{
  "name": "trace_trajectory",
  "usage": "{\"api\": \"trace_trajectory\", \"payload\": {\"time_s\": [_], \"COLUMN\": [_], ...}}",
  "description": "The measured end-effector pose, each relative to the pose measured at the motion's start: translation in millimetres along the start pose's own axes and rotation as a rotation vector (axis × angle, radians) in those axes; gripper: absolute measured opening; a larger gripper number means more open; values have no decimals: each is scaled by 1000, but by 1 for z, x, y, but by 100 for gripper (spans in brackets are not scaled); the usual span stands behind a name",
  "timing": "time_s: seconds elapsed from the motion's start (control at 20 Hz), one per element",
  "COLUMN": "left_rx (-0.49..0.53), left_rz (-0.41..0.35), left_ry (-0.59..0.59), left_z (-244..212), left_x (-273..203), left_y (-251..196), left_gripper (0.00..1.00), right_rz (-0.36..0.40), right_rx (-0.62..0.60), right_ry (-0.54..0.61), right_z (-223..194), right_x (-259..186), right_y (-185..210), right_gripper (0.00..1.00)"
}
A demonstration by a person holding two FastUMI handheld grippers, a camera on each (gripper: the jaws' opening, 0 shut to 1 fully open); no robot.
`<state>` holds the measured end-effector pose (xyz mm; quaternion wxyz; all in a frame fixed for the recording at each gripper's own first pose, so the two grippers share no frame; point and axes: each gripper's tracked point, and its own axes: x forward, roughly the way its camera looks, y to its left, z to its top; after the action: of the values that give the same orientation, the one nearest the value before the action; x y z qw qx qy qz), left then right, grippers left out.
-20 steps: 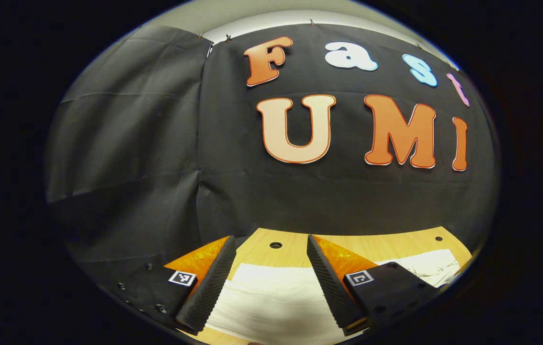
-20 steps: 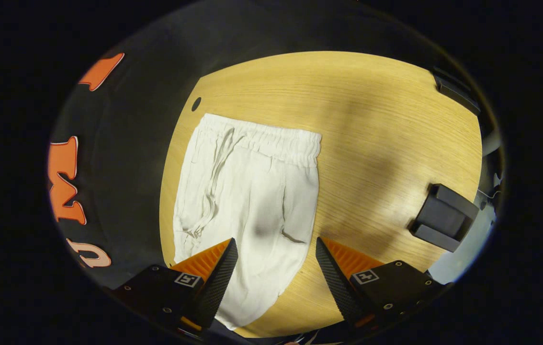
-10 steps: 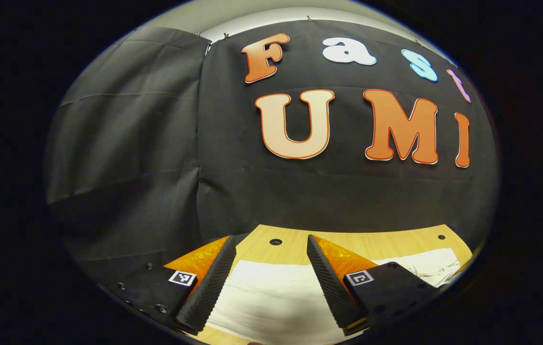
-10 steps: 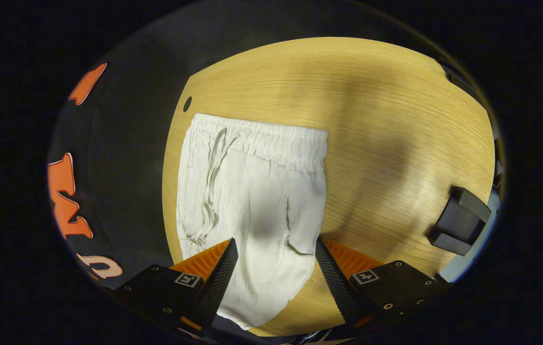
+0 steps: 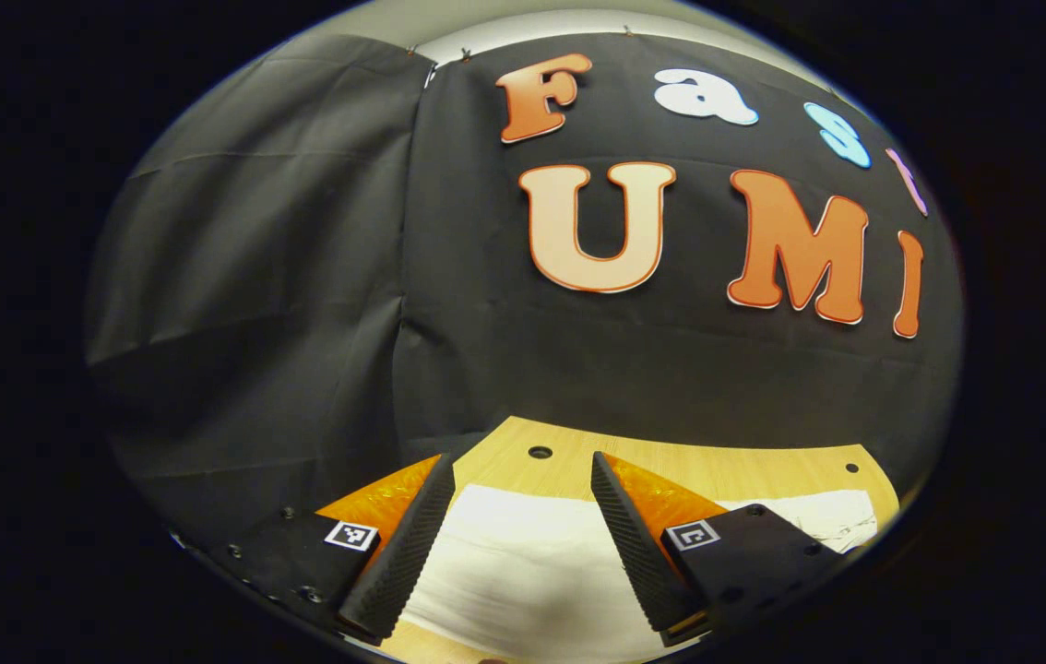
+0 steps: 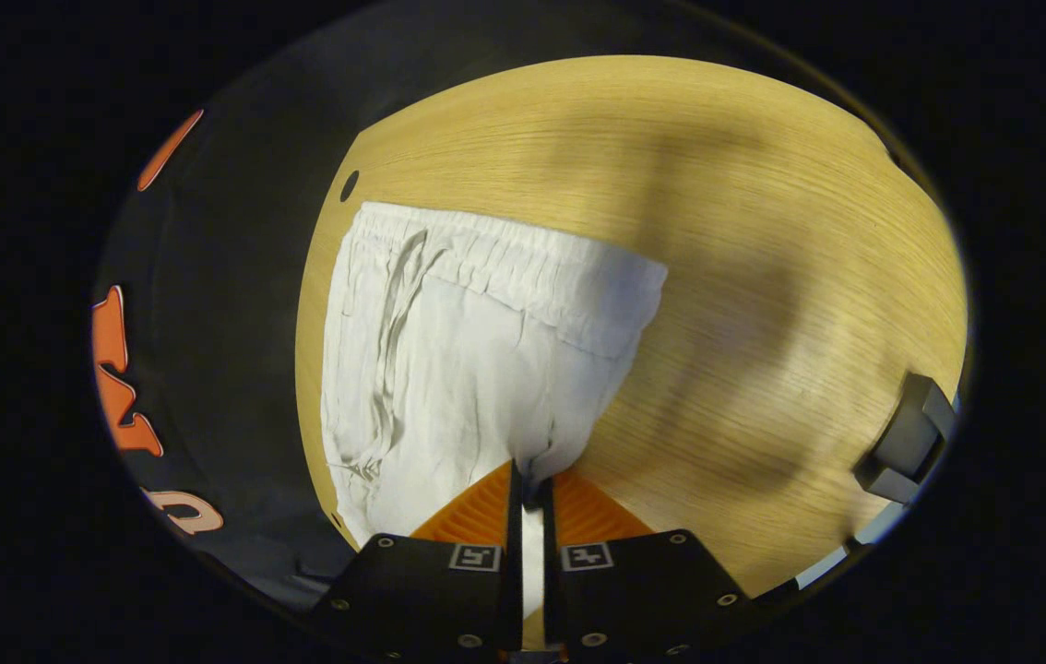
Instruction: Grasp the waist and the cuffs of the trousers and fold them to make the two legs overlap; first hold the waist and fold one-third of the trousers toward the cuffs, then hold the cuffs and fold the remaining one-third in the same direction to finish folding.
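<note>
White trousers [image 6: 477, 369] lie flat on the wooden table [image 6: 763, 231], near its edge by the black booth wall. In the right gripper view the elastic waist [image 6: 523, 267] w/ drawstring is the far end, and the long axis runs from there back toward the camera; the cuffs are out of that view.

Right gripper [image 6: 530, 484] is clenched on the cloth: both fingers meet on a pinch of fabric at the near side edge, below the waist, and folds radiate up from the pinch toward the waist corner. So the trousers lie straight ahead of its jaws, lengthwise along the pointing direction.

Left gripper [image 5: 523, 516] is released, jaws wide apart. In the left gripper view white cloth [image 5: 523, 572] sits on the table between and beyond its fingers, prob. further down the legs. It can't be told whether the tips touch the cloth. More white fabric w/ creases shows off to its right.

Judgement: the right side has its hold, the left does not yet, so the coming move turns on the left closing on the cloth directly under it before both lift for the leg-over-leg fold.

Writing: small square black-and-white markers on both grippers, nothing readable. A dark block [image 6: 906, 438] sits at the table's far right edge.
</note>
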<state>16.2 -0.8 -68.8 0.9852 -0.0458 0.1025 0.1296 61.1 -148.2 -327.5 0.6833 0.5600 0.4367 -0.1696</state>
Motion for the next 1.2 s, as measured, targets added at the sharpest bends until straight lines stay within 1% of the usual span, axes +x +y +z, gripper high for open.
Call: {"api": "trace_trajectory", "payload": {"time_s": [0.05,0.15,0.2,0.3,0.35,0.4,0.5,0.55,0.65,0.75,0.9,0.95,1.0,1.2], "left_rx": [-46,-177,-259,-454,-546,-617,-714,-743,-798,-877,-950,-966,-975,-971], "left_rz": [2,5,9,-8,6,32,82,105,150,182,247,263,277,289], "left_ry": [32,118,167,280,334,380,451,486,573,640,699,710,722,736], "left_z": [-10,-37,-53,-84,-103,-119,-147,-162,-175,-185,-209,-209,-208,-221], "left_x": [0,-2,-2,3,6,9,9,10,1,-2,-5,-6,-9,4], "left_y": [5,16,18,17,20,26,34,37,51,61,75,74,64,70], "left_gripper": [98,98,98,99,99,100,100,100,100,100,100,100,100,100], "right_rz": [0,-3,-5,-8,-9,-13,-15,-17,-22,-33,-42,-41,-40,-36], "right_rx": [-2,-16,-17,-5,-1,1,4,4,5,-24,-28,-22,-17,-3], "right_ry": [1,-3,0,8,11,15,21,23,28,26,29,30,32,36], "right_z": [0,-1,-1,-1,-1,-1,-1,-1,-1,-1,0,0,0,0], "right_x": [-1,-2,-3,-2,-2,-3,-4,-4,-5,-5,-6,-6,-5,-5], "right_y": [-1,-3,-4,-4,-5,-6,-7,-7,-8,-8,-9,-8,-8,-8], "right_gripper": [3,2,1,1,1,1,1,1,1,1,1,1,1,1]}}
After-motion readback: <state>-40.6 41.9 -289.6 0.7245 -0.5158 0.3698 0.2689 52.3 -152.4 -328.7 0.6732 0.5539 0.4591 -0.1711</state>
